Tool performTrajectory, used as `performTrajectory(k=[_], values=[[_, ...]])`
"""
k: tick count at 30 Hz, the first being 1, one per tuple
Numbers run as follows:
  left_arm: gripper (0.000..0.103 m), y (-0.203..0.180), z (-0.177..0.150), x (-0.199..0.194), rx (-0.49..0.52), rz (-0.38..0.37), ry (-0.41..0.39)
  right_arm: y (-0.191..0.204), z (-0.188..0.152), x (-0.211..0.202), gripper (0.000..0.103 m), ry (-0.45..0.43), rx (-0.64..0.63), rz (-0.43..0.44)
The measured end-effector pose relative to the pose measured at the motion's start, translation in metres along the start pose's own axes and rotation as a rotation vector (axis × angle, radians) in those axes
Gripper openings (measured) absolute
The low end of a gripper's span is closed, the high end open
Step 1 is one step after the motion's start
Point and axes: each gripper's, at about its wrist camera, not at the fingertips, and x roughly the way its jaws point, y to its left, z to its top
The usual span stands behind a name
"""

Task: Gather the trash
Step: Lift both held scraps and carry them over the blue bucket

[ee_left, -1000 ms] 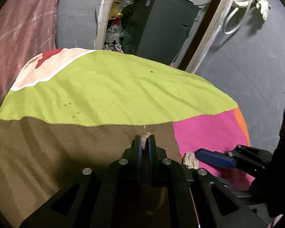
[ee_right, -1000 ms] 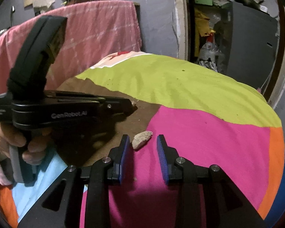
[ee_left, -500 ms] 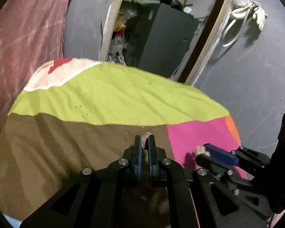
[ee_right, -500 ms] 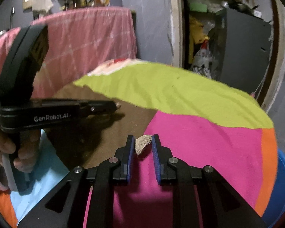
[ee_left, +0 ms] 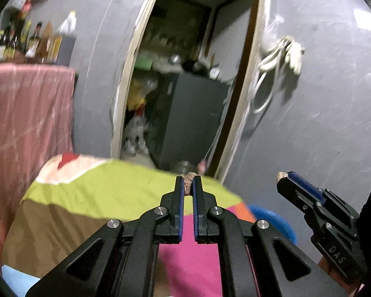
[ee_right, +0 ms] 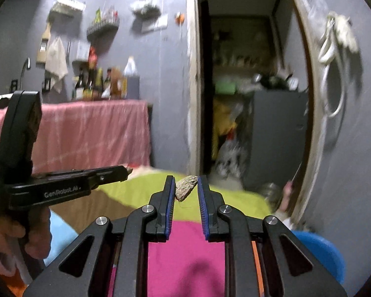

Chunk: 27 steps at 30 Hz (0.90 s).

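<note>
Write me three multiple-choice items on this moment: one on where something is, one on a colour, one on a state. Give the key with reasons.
1. Where is the blue round tub?
A. beyond the right edge of the patchwork cloth
B. on the pink-draped counter
C. inside the doorway

2. What colour is the cloth patch directly under the right claw?
A. light blue
B. magenta
C. white

3. What is the state of the left claw?
A. wide open and empty
B. lying on the cloth
C. shut on a small tan scrap, lifted off the cloth

Key: 1 A, the tub's rim peeks out past the cloth's orange edge in both views. 2 B, magenta fills the space between the right claw's arms. 3 C, the scrap sits pinched at the tips, above the green patch; the right claw likewise grips a tan crumpled piece.
</note>
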Motion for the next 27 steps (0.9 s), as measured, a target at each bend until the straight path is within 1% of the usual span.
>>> performTrajectory(k=[5, 7, 8, 10, 16, 21, 24, 27], values=[[0.004, -0.028, 0.011, -0.013, 0.003, -0.026, -0.097, -0.011, 0.017, -0.035, 0.016, -0.107, -0.034, -0.074], [0.004, -0.044, 0.016, -0.018, 0.002, -0.038, -0.133, -0.017, 0.023, -0.046, 0.016, -0.141, -0.05, -0.105], [0.004, -0.045, 0.02, -0.019, 0.0, -0.045, -0.142, -0.019, 0.026, -0.051, 0.016, -0.154, -0.058, -0.121], [0.004, -0.059, 0.023, -0.019, 0.0, -0.062, -0.165, -0.024, 0.029, -0.057, 0.016, -0.176, -0.067, -0.143], [0.004, -0.095, 0.03, -0.013, 0.012, -0.107, -0.207, -0.05, 0.031, -0.078, 0.016, -0.221, -0.066, -0.216], [0.004, -0.125, 0.03, -0.002, 0.03, -0.13, -0.235, -0.073, 0.029, -0.092, 0.016, -0.255, -0.084, -0.294], [0.004, -0.138, 0.029, 0.007, 0.037, -0.138, -0.239, -0.088, 0.027, -0.096, 0.016, -0.264, -0.081, -0.324], [0.004, -0.149, 0.027, 0.021, 0.044, -0.139, -0.224, -0.104, 0.021, -0.099, 0.016, -0.264, -0.07, -0.341]])
